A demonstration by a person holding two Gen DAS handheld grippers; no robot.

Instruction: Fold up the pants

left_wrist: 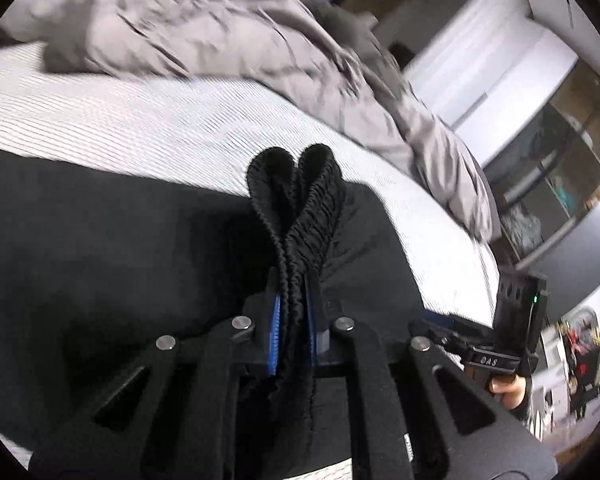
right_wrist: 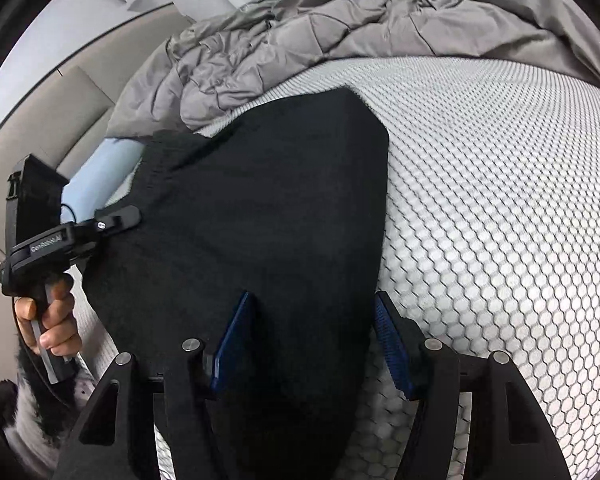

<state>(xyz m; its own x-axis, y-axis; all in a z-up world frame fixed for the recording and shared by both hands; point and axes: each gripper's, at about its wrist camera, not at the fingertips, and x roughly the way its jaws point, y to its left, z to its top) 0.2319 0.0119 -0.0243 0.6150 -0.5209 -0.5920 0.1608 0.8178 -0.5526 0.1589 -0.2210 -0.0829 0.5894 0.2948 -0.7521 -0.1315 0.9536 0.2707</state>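
Note:
Black pants (right_wrist: 260, 208) lie spread on the white mattress (right_wrist: 500, 200). My left gripper (left_wrist: 294, 280) is shut on the bunched elastic waistband (left_wrist: 300, 200), which sticks up between its blue pads. In the right wrist view the left gripper (right_wrist: 118, 218) pinches the pants' left edge. My right gripper (right_wrist: 312, 308) is open, its blue pads (right_wrist: 236, 336) straddling the near edge of the black cloth. The right gripper's body shows in the left wrist view (left_wrist: 516, 320) at the right.
A rumpled grey quilt (right_wrist: 320, 32) lies along the far side of the mattress, also in the left wrist view (left_wrist: 220, 32). Shelves and a dark screen (left_wrist: 572, 256) stand beyond the bed. A beige wall (right_wrist: 40, 128) is at the left.

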